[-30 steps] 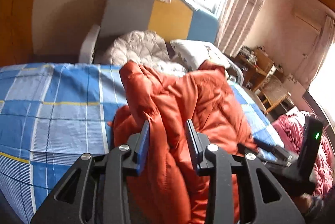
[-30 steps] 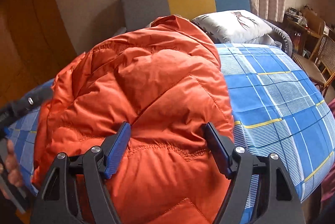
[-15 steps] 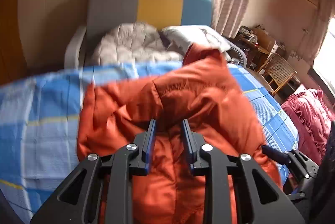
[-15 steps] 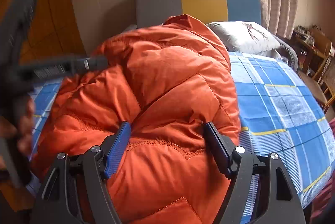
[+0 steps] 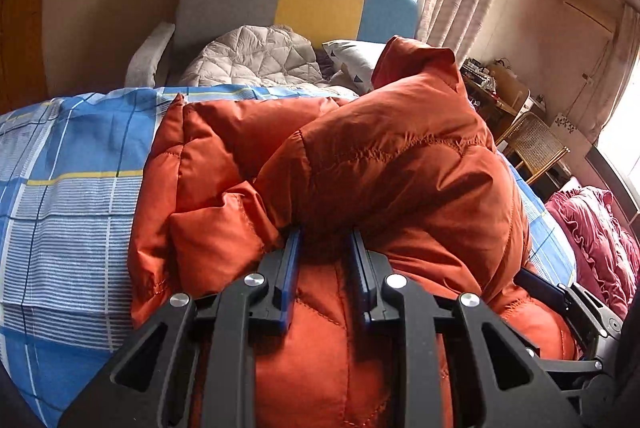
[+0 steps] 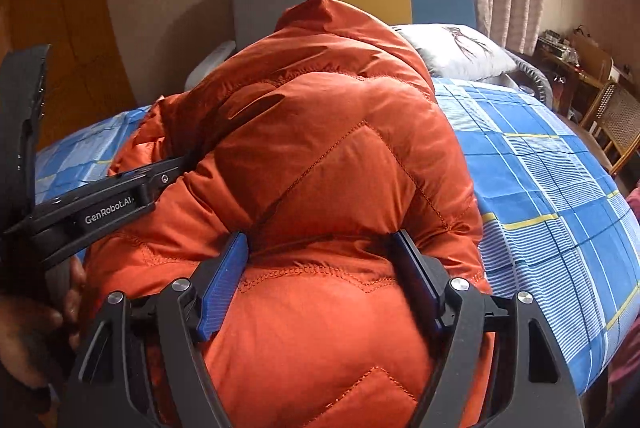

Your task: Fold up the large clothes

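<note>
An orange down jacket [image 5: 384, 164] is bunched in a puffy heap on the bed [image 5: 68, 196], over the blue checked sheet. A narrow fold of it is pinched in the left hand-held gripper [image 5: 325, 248], whose jaws stand close together on the fabric. A much thicker roll is clamped in the right hand-held gripper [image 6: 320, 252], jaws wide apart yet pressed into the padding on both sides. The step in hand is judged to be carrying a folded-over part down onto the rest. Next, the held edges would need to be laid flat and squared, then the air pressed out before release
</note>
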The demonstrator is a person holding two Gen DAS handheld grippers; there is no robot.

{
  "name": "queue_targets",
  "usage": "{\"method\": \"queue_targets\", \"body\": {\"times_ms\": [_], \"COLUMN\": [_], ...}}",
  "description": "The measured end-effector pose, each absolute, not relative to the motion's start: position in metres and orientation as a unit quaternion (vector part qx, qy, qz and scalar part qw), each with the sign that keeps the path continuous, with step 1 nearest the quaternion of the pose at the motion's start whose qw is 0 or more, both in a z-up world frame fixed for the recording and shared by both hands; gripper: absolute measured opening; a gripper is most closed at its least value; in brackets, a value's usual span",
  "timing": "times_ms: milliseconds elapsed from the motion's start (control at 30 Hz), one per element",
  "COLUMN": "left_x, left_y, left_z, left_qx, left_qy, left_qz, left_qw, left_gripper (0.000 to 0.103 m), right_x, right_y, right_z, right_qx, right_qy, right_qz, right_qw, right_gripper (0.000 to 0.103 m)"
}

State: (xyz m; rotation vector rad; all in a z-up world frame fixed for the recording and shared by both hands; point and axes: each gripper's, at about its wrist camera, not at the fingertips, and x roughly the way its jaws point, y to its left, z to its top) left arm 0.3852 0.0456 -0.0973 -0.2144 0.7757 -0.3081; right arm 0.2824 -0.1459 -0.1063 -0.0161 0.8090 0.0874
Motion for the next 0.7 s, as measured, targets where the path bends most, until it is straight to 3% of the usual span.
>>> {"method": "queue_targets", "body": {"times_ms": [700], "left_x": [0.33], "left_y": [0.052], "left_z": [-0.068], "left_qx": [-0.081], "left_qy": [0.346], "left_qz": [-0.104], "left_qw": [0.929], "left_gripper": [0.031], "right_x": [0.233], "right_y": [-0.154], "right_z": [-0.076], "right_qx": [0.012], "right_qy": [0.385], "right_qz": [0.023], "right_qw": [0.922], "right_gripper": [0.074]}}
